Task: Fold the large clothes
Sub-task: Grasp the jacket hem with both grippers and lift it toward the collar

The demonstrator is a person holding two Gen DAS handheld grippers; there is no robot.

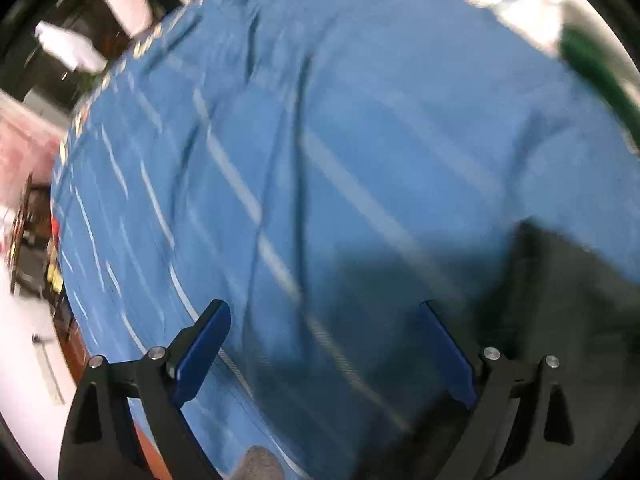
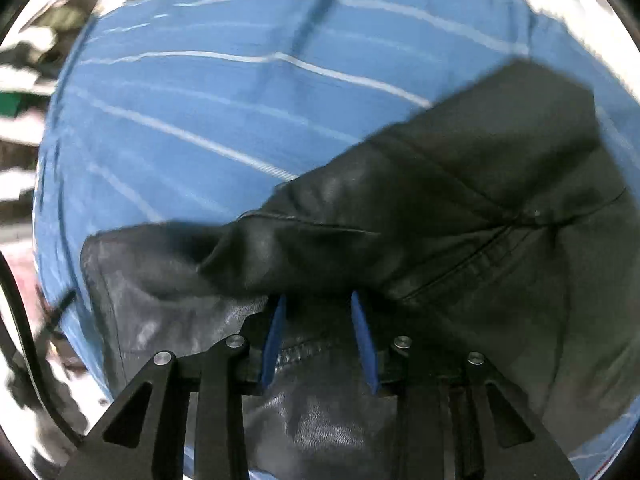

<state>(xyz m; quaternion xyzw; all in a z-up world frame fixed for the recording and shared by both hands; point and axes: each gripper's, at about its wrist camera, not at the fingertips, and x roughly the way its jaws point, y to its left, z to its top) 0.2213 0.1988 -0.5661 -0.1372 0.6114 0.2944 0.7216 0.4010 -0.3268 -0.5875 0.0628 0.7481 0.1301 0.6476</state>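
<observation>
2 tools: left tool (image 1: 324, 344) gapes over bare blue cloth (image 1: 320, 140); right tool (image 2: 318, 338) pinches black jacket (image 2: 460, 208) edge.

1. A blue cloth with thin white stripes (image 1: 320, 140) covers the work surface, wrinkled in places.
2. A white object (image 1: 68, 46) lies beyond the cloth's far left edge, blurred.
3. A green shape (image 1: 596, 68) shows at the cloth's upper right edge; too smeared to identify.
4. Pinkish material (image 1: 24, 148) sits off the left side.
5. Dark and white clutter (image 2: 36, 52) lies past the cloth's left edge.
</observation>
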